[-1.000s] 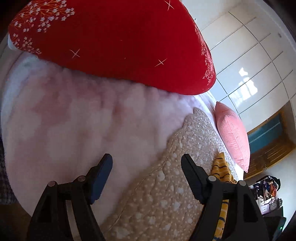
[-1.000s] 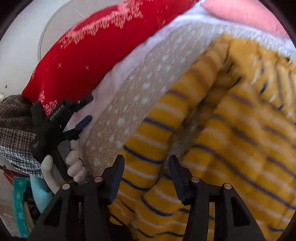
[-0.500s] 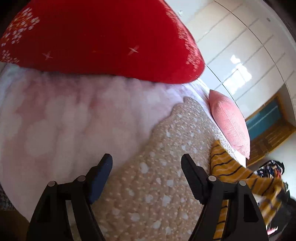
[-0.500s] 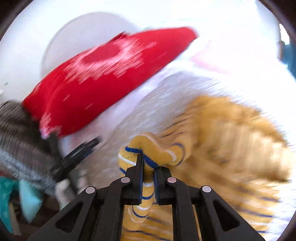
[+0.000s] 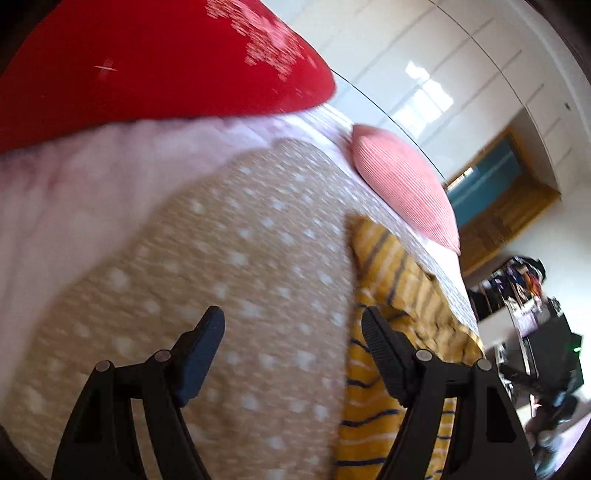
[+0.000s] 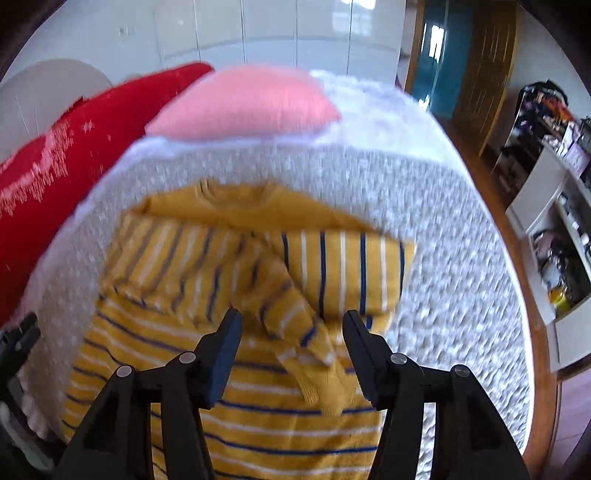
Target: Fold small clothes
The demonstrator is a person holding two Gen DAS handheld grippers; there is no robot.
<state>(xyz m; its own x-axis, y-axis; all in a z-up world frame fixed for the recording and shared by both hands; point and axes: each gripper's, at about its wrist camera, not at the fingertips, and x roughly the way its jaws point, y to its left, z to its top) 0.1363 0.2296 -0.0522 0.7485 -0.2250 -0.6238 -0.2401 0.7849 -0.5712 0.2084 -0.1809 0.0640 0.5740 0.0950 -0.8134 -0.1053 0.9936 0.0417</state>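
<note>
A small yellow sweater (image 6: 229, 295) with navy and white stripes lies on the beige dotted quilt (image 6: 443, 240) of the bed. One sleeve (image 6: 295, 325) is folded across its body. My right gripper (image 6: 291, 332) is open and empty, just above that sleeve. In the left wrist view the sweater (image 5: 391, 295) lies at the right, on the quilt (image 5: 240, 277). My left gripper (image 5: 293, 332) is open and empty above the quilt, left of the sweater's edge.
A big red pillow (image 5: 147, 55) and a pink cushion (image 5: 402, 184) lie at the head of the bed on a pale pink blanket (image 5: 74, 192). White wardrobe doors (image 6: 277, 33) stand behind. Cluttered shelves (image 6: 554, 184) and wooden floor are right of the bed.
My right gripper took hold of the sleeve, carried it across the sweater, then opened and let it go. My left gripper moved right toward the sweater, staying open.
</note>
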